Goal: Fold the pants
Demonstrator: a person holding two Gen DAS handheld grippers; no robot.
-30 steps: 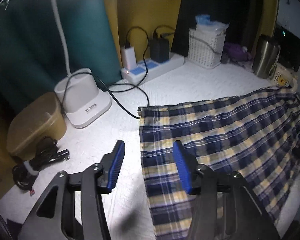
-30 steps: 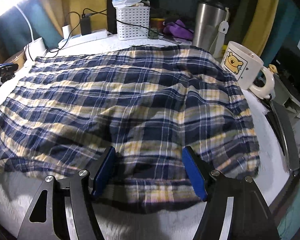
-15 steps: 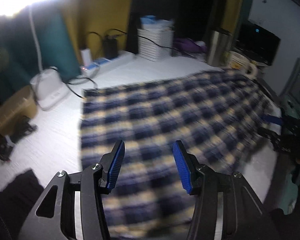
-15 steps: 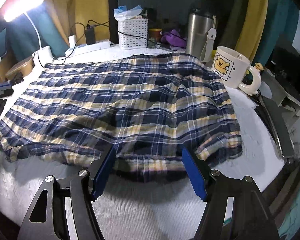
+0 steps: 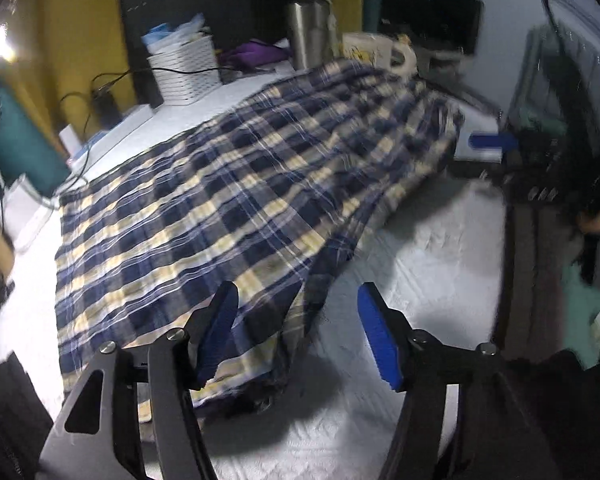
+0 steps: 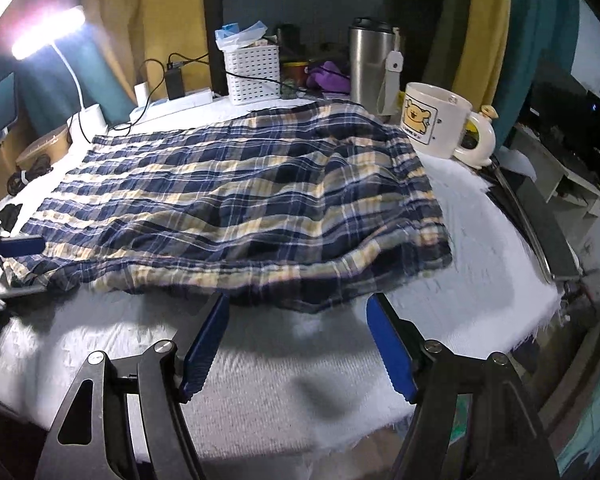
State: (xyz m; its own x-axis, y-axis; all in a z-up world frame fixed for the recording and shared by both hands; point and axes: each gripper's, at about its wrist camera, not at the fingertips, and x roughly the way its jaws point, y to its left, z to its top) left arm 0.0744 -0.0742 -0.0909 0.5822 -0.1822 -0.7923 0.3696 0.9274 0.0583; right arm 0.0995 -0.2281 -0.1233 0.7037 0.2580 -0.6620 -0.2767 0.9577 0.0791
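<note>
The left gripper [image 5: 300, 334] is held low over the near corner of the pants [image 5: 236, 200], its blue pads spread wide apart and gripping nothing; the left pad sits over the plaid cloth at the hem and the right pad hangs over bare white table cover [image 5: 420, 248]. The right gripper [image 6: 296, 344] hovers just short of the pants' near edge, jaws also wide apart and empty, both pads above the white cover.

The pants [image 6: 236, 200] lie spread flat across the middle of the table, navy and cream plaid, with a loose ridge of cloth toward the mug side. Their near edge is slightly lifted and rumpled. A broad strip of white cover runs along that near edge. Just beyond the pants' far corner stands a bear mug [image 6: 436, 124], nearly touching the cloth; behind the pants are a steel tumbler [image 6: 370, 64], a white basket [image 6: 254, 74] and a lit lamp [image 6: 48, 32].
</note>
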